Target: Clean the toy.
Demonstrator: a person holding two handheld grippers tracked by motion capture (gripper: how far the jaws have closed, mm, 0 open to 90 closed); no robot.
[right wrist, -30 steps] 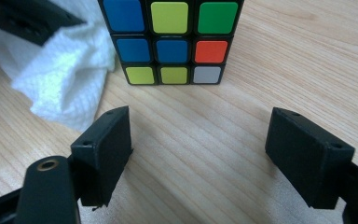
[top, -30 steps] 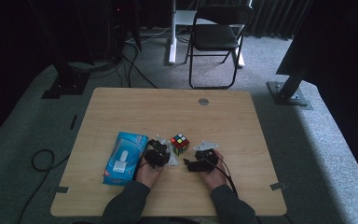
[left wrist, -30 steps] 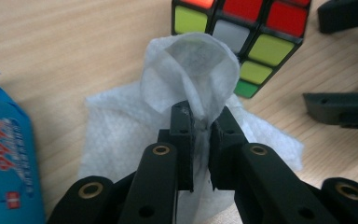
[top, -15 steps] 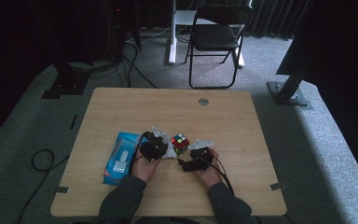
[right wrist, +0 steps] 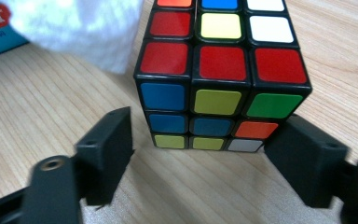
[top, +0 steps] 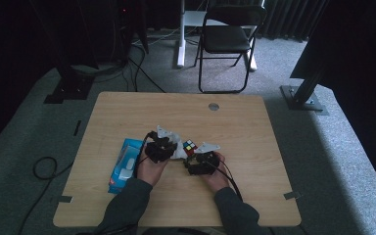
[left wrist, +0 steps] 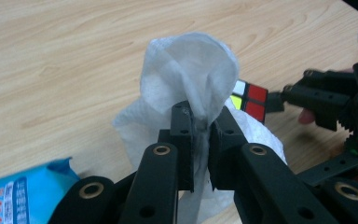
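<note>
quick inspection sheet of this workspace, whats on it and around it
surface: wooden table, round hole near the far edge
job's things: white tissue pinched in the left gripper; puzzle cube on the table in front of the right gripper
clutter: blue tissue pack at the person's left
grippers: left jaws shut on the tissue; right jaws open, just closing, astride the cube's near face, pads apart from it
cables: black cable trailing from the right gripper; loop on the floor
surroundings: folding chair, grey carpet

Glossy plastic cube [right wrist: 221, 70], soft white tissue [left wrist: 186, 74], matt wood table [top: 127, 112].
</note>
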